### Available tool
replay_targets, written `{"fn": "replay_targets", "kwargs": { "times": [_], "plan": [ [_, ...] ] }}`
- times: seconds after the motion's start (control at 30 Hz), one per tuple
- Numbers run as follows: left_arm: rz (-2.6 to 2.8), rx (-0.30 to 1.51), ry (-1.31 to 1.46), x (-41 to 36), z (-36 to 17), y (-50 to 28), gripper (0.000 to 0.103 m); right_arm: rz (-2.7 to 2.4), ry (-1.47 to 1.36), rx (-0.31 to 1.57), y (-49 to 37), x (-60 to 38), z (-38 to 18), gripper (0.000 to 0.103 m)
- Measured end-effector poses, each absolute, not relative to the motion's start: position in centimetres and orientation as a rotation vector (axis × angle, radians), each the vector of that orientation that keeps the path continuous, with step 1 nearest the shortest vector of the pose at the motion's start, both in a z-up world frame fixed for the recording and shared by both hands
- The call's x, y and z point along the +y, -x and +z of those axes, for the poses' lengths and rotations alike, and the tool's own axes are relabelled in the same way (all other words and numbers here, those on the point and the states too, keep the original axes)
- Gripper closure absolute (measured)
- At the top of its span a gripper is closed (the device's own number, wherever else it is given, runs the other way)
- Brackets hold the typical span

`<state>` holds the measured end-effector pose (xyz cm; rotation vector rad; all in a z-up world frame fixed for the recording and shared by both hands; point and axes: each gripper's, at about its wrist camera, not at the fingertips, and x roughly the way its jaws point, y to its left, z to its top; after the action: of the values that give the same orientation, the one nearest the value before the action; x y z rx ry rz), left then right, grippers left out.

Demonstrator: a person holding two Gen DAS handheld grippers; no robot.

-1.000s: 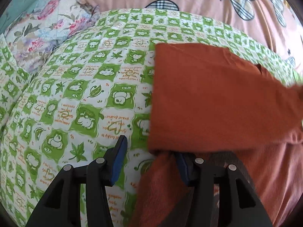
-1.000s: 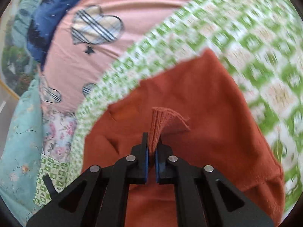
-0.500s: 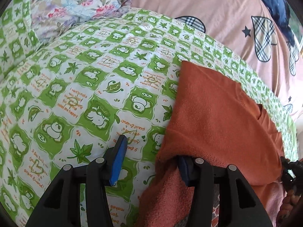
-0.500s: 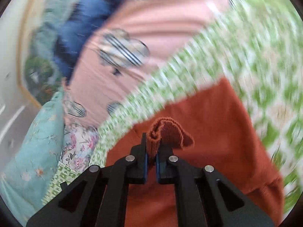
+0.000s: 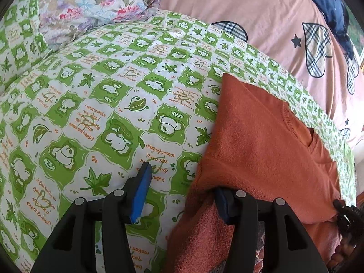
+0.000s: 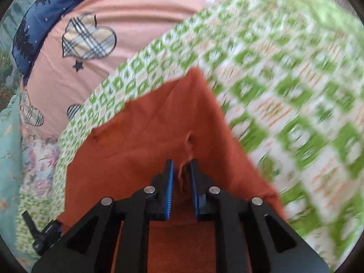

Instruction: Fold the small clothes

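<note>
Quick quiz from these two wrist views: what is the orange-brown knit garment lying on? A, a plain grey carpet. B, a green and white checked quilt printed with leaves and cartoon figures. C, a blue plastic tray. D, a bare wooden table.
B: the orange-brown knit garment lies spread on the green and white checked quilt, whose leaf and cartoon squares show all around it in both views.

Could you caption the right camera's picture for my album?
Right claw opening, orange garment between its pads, on a green quilt.

Green-checked quilt [image 5: 118, 104], floral pillow [image 5: 91, 6], pink cover [image 5: 261, 20], navy cloth [image 6: 34, 25].
</note>
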<state>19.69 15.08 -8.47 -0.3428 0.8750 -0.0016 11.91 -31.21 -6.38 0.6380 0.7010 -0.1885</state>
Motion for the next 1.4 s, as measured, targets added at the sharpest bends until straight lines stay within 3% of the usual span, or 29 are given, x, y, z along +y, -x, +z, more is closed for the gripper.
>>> {"fn": "replay_targets", "kwargs": {
  "times": [0.1,0.13,0.2,0.3,0.33,0.4,0.53,0.8,1.07,1.13,1.4],
  "plan": [
    [-0.005,0.875,0.353,15.2,-8.5,-19.7,0.05,-0.092,-0.604,0.677,-12.6,-30.2,-5.0,0.083],
    [-0.005,0.876,0.353,15.2,-8.5,-19.8,0.05,-0.006,-0.599,0.729,-13.8,-29.2,-5.6,0.075],
    [-0.004,0.878,0.349,15.2,-8.5,-19.7,0.05,0.041,-0.602,0.834,-15.4,-28.4,-7.3,0.07],
    [-0.009,0.886,0.352,15.2,-8.4,-19.8,0.05,-0.037,-0.61,0.867,-15.0,-29.6,-8.7,0.087],
    [-0.018,0.893,0.36,15.4,-8.4,-19.9,0.05,-0.067,-0.616,0.856,-14.3,-30.0,-8.2,0.085],
    [-0.037,0.906,0.372,15.8,-8.3,-19.9,0.05,-0.098,-0.612,0.817,-12.4,-30.6,-6.8,0.08],
    [-0.071,0.938,0.309,15.9,-7.7,-18.6,0.048,0.0,-0.563,0.781,-8.7,-30.2,-4.4,0.055],
    [-0.214,0.973,0.233,17.1,-6.8,-11.0,0.04,0.209,-0.548,0.787,0.5,-29.1,-4.3,0.053],
    [-0.401,1.003,0.245,17.9,-8.0,-0.4,0.033,0.29,-0.529,0.898,12.3,-31.1,-7.1,0.042],
    [-0.453,1.011,0.238,17.5,-8.1,1.6,0.027,0.285,-0.519,0.968,13.8,-31.1,-8.5,0.041],
    [-0.559,1.048,0.142,16.7,-8.4,5.2,0.027,0.366,-0.49,1.082,12.2,-26.8,-13.6,0.041]
  ]
}}
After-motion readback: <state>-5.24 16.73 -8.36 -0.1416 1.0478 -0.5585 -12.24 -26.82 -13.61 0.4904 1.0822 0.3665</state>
